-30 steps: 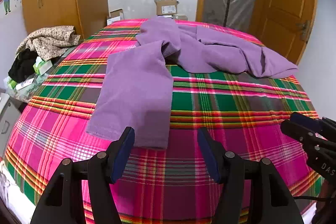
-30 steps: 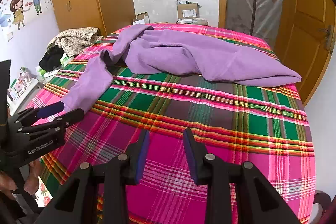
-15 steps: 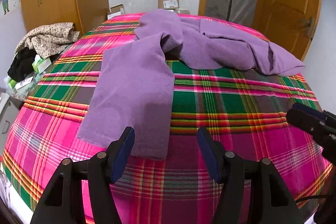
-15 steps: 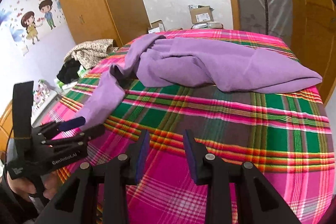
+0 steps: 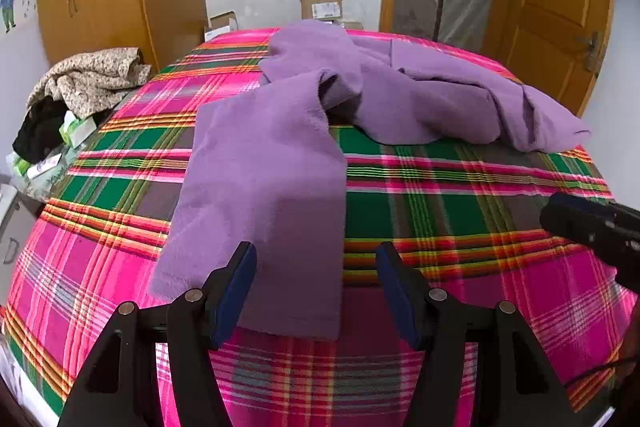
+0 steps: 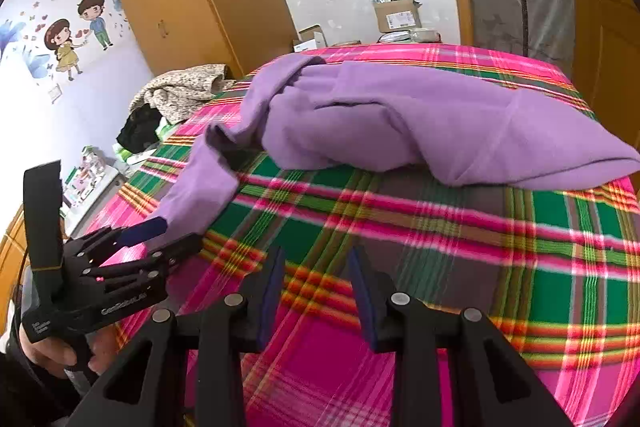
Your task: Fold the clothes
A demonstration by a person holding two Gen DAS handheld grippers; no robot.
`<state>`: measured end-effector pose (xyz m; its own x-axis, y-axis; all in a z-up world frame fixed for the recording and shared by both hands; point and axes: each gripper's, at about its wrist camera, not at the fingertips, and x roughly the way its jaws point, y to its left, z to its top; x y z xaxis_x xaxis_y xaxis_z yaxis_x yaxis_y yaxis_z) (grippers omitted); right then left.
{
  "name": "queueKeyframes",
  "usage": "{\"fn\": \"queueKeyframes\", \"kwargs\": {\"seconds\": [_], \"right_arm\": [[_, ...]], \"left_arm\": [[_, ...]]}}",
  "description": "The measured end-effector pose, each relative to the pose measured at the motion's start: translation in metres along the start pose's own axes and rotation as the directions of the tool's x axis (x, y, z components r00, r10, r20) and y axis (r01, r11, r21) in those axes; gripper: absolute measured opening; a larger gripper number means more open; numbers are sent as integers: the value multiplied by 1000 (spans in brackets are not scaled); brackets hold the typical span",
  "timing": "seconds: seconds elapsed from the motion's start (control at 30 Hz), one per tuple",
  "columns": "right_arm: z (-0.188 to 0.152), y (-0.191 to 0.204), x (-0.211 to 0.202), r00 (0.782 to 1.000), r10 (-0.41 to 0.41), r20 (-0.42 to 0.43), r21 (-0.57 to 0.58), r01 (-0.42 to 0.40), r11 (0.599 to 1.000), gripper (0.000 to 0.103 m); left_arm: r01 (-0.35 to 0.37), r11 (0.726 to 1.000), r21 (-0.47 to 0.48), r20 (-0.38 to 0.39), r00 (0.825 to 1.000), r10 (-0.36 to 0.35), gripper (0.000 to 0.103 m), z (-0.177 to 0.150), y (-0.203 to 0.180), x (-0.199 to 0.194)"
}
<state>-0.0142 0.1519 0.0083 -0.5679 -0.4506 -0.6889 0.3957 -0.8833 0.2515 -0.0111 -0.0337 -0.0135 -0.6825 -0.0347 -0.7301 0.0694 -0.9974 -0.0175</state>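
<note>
Left gripper: jaws apart, nothing clamped, poised over the near hem of the purple garment, hem just beyond the pad tips. Closer to that hem than a second ago; more purple cloth between the pads now, less bare blanket. Right gripper: jaws apart too, nothing between them, only plaid bedspread beneath; seen in the left wrist view as a dark shape at the right edge, well to the right of the garment's near leg.

Relative to the garment: one long flat strip stretching toward the near edge of the bed, the rest heaped and twisted across the far half, a second limb trailing off to the right. Plaid bedspread underneath everywhere. Pile of patterned and dark clothes off to the garment's left, beside the bed. Cardboard boxes beyond it, against the far wall.

Right view swung since a second ago, now tilted, garment nearer and larger. Likely meaning: both tools closing in for a first grab, folding itself not yet begun; garment in need of spreading flat first.
</note>
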Motion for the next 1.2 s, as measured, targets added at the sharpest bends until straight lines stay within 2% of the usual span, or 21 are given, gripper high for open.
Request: {"fn": "queueKeyframes", "kwargs": {"seconds": [0.33,0.83,0.97,1.2], "right_arm": [[32,0,18,999,-53,1,-79,53,995,34],[93,-15,74,999,-44,-10,-140,43,989,34],[99,-12,72,999,-49,22,-164,52,985,34],[101,-9,61,997,-4,77,-176,18,984,34]], "left_arm": [[7,1000,-9,-13,1000,-8,64,9,11,7],[52,998,-30,-13,999,-53,64,16,19,10],[59,998,-32,-14,998,-59,64,18,19,11],[67,997,-34,-20,998,-67,64,18,19,12]]}}
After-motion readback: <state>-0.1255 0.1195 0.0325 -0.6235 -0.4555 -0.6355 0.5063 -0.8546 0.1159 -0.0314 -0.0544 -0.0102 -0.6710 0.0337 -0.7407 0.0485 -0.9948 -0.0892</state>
